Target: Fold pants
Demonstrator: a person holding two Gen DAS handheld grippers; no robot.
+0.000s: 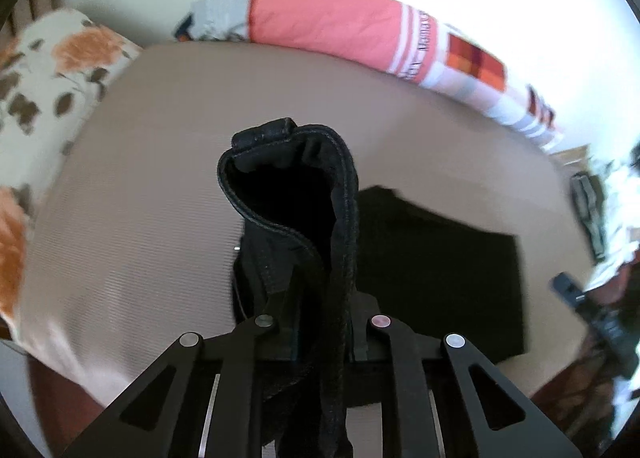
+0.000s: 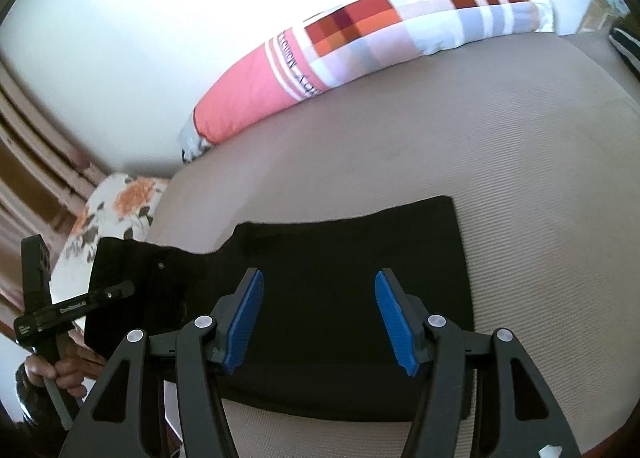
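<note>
Black pants [image 2: 344,298] lie partly folded on a beige bed [image 2: 520,186]. My left gripper [image 1: 320,322] is shut on the waistband end of the pants [image 1: 296,218] and holds it raised above the bed, the rest of the pants [image 1: 440,274] lying flat to its right. In the right wrist view the left gripper [image 2: 52,318] shows at the far left, with the lifted part of the pants beside it. My right gripper [image 2: 318,318] is open and empty, its blue pads [image 2: 244,322] hovering over the flat folded part.
A pink and plaid pillow [image 2: 360,58] lies along the far edge by the white wall. A floral pillow [image 1: 52,70] sits at the left end of the bed. The bed's near edge runs just under both grippers.
</note>
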